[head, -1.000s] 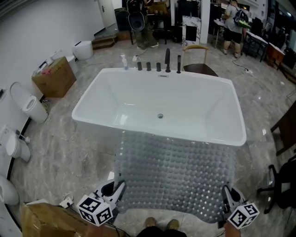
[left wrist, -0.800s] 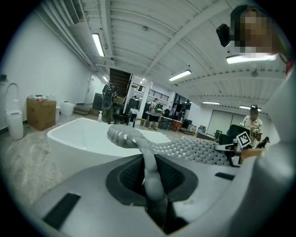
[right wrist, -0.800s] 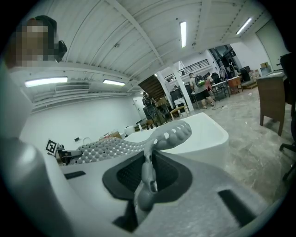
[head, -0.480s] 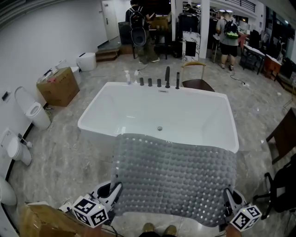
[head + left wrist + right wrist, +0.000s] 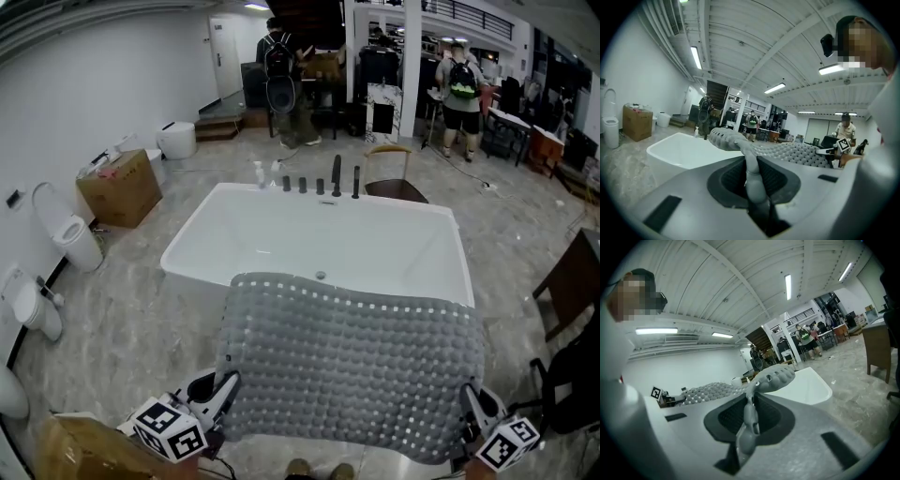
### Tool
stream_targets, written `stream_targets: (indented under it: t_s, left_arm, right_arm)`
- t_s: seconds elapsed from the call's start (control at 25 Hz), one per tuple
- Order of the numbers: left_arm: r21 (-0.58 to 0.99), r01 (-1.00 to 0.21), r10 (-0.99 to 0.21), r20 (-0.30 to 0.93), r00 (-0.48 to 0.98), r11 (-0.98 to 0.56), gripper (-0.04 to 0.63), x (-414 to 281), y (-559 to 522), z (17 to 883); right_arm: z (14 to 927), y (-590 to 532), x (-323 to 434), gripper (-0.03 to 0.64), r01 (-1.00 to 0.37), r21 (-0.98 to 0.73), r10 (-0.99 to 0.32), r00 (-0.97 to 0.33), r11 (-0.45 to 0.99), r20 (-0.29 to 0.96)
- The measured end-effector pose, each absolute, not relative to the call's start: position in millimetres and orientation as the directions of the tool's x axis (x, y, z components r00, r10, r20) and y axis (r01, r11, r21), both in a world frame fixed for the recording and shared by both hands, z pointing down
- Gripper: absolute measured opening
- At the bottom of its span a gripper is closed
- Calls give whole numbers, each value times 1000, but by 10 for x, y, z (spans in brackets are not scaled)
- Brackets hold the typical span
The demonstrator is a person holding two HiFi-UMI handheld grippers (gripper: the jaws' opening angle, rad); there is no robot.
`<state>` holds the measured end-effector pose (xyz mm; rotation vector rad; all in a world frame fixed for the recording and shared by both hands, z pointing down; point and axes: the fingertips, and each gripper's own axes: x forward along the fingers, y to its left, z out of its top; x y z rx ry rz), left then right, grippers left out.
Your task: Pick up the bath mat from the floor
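Note:
The grey studded bath mat (image 5: pixel 352 361) is lifted off the floor and stretched flat between my two grippers, its far edge over the near rim of the white bathtub (image 5: pixel 314 239). My left gripper (image 5: pixel 225 386) is shut on the mat's near left corner. In the left gripper view the mat's edge (image 5: pixel 751 161) is pinched between the jaws. My right gripper (image 5: pixel 469 403) is shut on the near right corner. The right gripper view shows the mat (image 5: pixel 750 416) clamped between its jaws.
Dark taps (image 5: pixel 336 178) stand on the tub's far rim. A cardboard box (image 5: pixel 119 187) and toilets (image 5: pixel 73 234) line the left wall. A wooden chair (image 5: pixel 394 178) stands behind the tub, a dark chair (image 5: pixel 567 286) at right. People stand at the back. Another box (image 5: pixel 75 450) is near my left gripper.
Both grippers have raised the mat higher; its far edge has come up over the tub's near rim. The head view has tilted up toward the room.

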<state>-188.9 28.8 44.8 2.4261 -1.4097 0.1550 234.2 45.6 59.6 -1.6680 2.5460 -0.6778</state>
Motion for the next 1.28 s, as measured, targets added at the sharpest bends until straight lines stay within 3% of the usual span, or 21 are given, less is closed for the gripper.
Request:
stream_targets:
  t_s: [1.28]
  left_arm:
    - [209, -848, -814, 244, 527, -486, 57, -1917, 321, 316]
  right_arm:
    - [441, 595, 2406, 43, -880, -322, -884, -424, 350, 196]
